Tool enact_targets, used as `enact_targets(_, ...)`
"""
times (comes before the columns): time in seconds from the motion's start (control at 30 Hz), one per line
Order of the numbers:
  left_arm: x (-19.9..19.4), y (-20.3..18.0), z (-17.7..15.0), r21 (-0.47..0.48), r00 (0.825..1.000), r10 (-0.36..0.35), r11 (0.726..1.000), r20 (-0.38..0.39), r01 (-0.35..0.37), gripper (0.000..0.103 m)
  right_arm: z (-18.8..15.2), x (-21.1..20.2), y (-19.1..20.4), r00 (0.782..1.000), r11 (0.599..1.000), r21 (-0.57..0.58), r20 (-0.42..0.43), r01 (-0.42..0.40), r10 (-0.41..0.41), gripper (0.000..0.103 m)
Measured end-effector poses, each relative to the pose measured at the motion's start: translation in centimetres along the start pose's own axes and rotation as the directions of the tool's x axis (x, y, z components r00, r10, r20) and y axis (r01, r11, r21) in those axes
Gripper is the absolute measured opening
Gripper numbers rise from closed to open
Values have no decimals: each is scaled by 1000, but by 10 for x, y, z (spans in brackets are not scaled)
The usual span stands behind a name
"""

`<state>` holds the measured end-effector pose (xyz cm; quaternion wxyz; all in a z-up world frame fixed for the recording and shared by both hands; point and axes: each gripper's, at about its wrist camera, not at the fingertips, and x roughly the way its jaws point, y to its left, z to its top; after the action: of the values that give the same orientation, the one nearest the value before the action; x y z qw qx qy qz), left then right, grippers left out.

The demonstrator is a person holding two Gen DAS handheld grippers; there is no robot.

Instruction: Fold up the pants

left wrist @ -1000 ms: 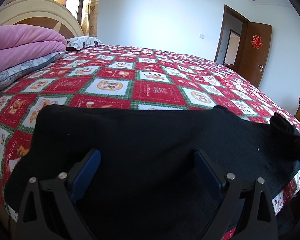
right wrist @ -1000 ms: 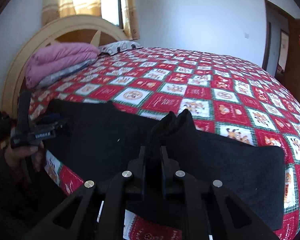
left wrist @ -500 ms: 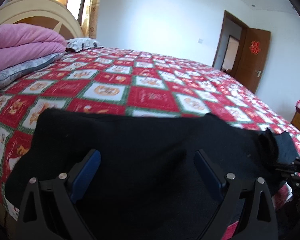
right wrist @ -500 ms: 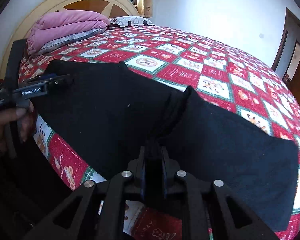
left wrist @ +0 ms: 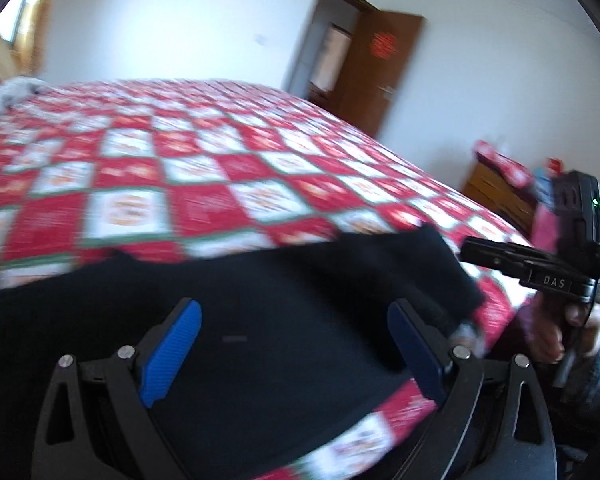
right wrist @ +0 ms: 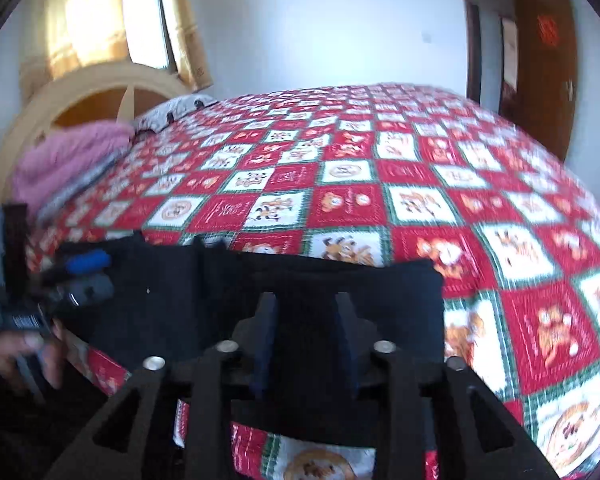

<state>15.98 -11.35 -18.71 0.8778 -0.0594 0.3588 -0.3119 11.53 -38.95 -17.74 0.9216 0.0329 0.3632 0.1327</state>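
your left gripper (left wrist: 294, 354) hangs spread wide over the black fabric pants (left wrist: 260, 320), gripping nothing. your right gripper (right wrist: 306, 342) is parted too, with the cloth lying flat just ahead of it on the red checked bedspread (right wrist: 380, 184). one fold looks done; more seem left. "das" reads on the right tool.

- On my right gripper (left wrist: 556, 276), seen at the right edge of my left wrist view, a small plate reads "DAS".
- A red emblem (left wrist: 384, 45) hangs on the brown door (left wrist: 380, 76) at the far side of the room; it is too blurred for me to read.
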Motion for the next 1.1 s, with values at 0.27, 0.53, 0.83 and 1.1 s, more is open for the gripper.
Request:
enact_targets(0.27, 53, -25, 1, -38, 993, -19, 999, -115, 14, 89, -7, 1, -25, 1000, 999, 35, -13, 25, -25, 46)
enact_targets(0.53, 38, -7, 4, -104, 997, 12, 994, -74, -19, 8, -14, 15, -49, 998, 992, 112, -26, 58, -56, 46)
enact_targets(0.83, 47, 10, -6, -147, 995, 8, 989, -100, -22, 8, -26, 43, -40, 986, 991, 16, -103, 131, -128, 46)
enact_targets(1.1, 36, 8, -7, -79, 994, 59, 995, -91, -66, 29, -28, 26, -11, 991, 987, -120, -77, 102, -112, 46)
